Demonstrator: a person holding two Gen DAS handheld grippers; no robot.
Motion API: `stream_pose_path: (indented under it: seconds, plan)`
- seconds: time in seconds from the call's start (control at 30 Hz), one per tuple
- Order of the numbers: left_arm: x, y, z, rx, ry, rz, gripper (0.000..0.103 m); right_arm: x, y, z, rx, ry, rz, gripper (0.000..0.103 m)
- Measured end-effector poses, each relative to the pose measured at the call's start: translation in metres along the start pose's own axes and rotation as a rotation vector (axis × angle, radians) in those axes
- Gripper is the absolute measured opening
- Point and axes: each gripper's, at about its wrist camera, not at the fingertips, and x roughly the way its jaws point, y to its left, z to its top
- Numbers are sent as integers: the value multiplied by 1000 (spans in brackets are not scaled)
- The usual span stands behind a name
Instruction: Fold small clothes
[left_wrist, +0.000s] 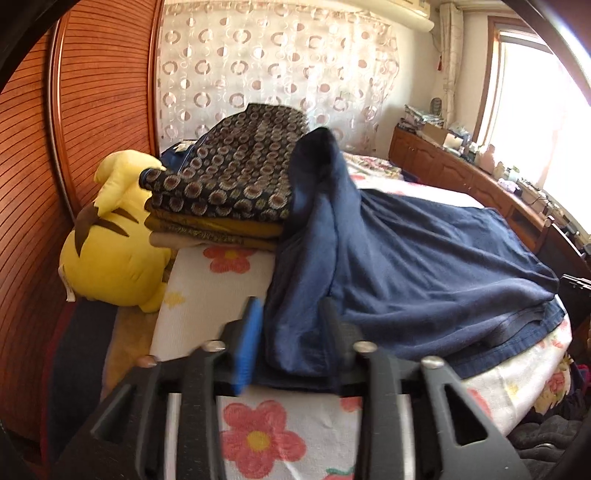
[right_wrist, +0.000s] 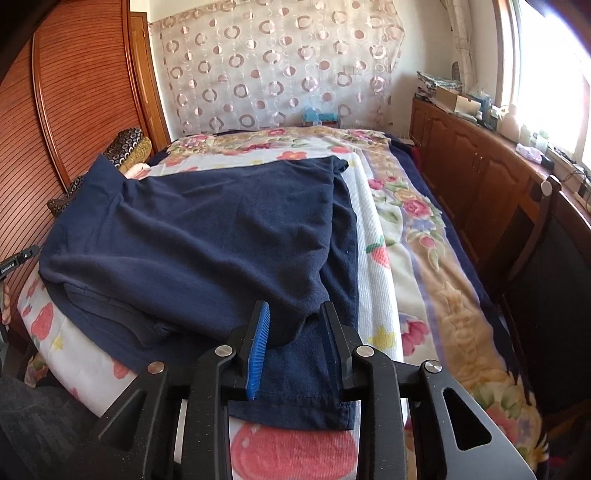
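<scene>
Navy shirt (right_wrist: 207, 236) is spread across the bed (right_wrist: 376, 266), running left to right along its near edge. Left gripper (left_wrist: 291, 332) and right gripper (right_wrist: 295, 332) each straddle a near corner, fingers spread, not pinching.

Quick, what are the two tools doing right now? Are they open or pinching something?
Left tool: open, with the navy shirt lying loose between its fingers.
Right tool: open, with the same shirt's edge between its fingers, not pinched.
</scene>
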Motion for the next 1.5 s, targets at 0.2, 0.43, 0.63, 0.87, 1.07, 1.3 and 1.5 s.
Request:
stream_pose_path:
  seconds: [0.2, 0.43, 0.63, 0.87, 1.07, 1.3, 1.5]
  plan:
    - [-7, -33, -3, 77, -2, -51, 73, 2, 33, -15, -37, 12, 81, 29]
    - [2, -87, -19, 140, 38, -136, 74, 27, 82, -36, -67, 73, 179, 29]
    - [15, -126, -26, 196, 75, -210, 73, 39, 98, -38, -61, 74, 176, 29]
    - [19, -149, -23, 245, 86, -241, 73, 29, 102, -40, -71, 45, 273, 5]
    - [14, -159, -26, 252, 83, -338, 52, 7, 96, -44, -80, 39, 315, 5]
    - [23, -169, -34, 284, 144, -369, 39, 17, 91, -44, -77, 76, 234, 13]
    - [34, -176, -32, 306, 174, -359, 39, 7, 82, -34, -69, 12, 169, 23]
